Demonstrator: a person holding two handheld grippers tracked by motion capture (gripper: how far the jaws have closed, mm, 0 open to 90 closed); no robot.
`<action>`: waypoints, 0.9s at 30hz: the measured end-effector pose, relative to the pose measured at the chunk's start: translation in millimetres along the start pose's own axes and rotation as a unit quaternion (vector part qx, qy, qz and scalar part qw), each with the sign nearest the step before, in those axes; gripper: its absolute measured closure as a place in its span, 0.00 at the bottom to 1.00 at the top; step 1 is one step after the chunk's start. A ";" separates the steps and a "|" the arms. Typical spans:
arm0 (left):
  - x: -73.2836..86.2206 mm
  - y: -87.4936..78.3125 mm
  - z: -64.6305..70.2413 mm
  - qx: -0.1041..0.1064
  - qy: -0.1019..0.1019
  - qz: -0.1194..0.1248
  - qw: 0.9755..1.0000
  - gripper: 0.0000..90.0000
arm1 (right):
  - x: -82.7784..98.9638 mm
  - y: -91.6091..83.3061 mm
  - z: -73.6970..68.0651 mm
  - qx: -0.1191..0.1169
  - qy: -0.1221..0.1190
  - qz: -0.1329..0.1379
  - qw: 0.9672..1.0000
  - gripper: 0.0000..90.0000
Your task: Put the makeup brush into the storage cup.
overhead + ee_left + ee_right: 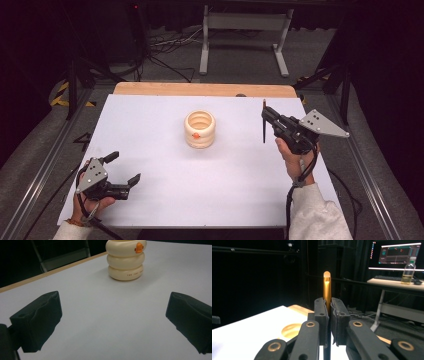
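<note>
High view looks down; gripper views skim low (sharing the table (150, 150)).

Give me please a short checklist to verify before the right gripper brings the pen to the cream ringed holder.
1. Right gripper shut on the pen: ok.
2. Pen upright between the pads, high view: ok.
3. Cream ringed holder upright at the table's middle, mouth open upward: ok.
4. Inside of the holder free: cannot tell.
5. Left gripper open, low at the near left, apart from the holder: ok.
6. Pen above the holder's mouth: not ok; it hangs well to the right of it.
</note>
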State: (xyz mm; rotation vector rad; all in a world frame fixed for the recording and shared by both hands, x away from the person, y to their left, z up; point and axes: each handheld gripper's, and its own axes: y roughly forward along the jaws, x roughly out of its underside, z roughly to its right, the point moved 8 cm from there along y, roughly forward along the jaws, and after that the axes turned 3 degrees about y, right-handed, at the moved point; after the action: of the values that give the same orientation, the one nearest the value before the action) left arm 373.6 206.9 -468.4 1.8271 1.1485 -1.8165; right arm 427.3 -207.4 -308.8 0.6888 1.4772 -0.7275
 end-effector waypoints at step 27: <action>0.0 -0.3 1.7 0.008 -0.003 0.005 1.000 0.01 | -11.2 57.4 -25.0 -0.057 0.004 0.042 0.997 0.94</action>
State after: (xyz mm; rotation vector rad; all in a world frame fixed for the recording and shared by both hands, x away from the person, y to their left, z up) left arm 372.3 205.9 -468.5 1.8320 1.1249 -1.8284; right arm 457.2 -152.2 -299.2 0.6627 1.4759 -0.5715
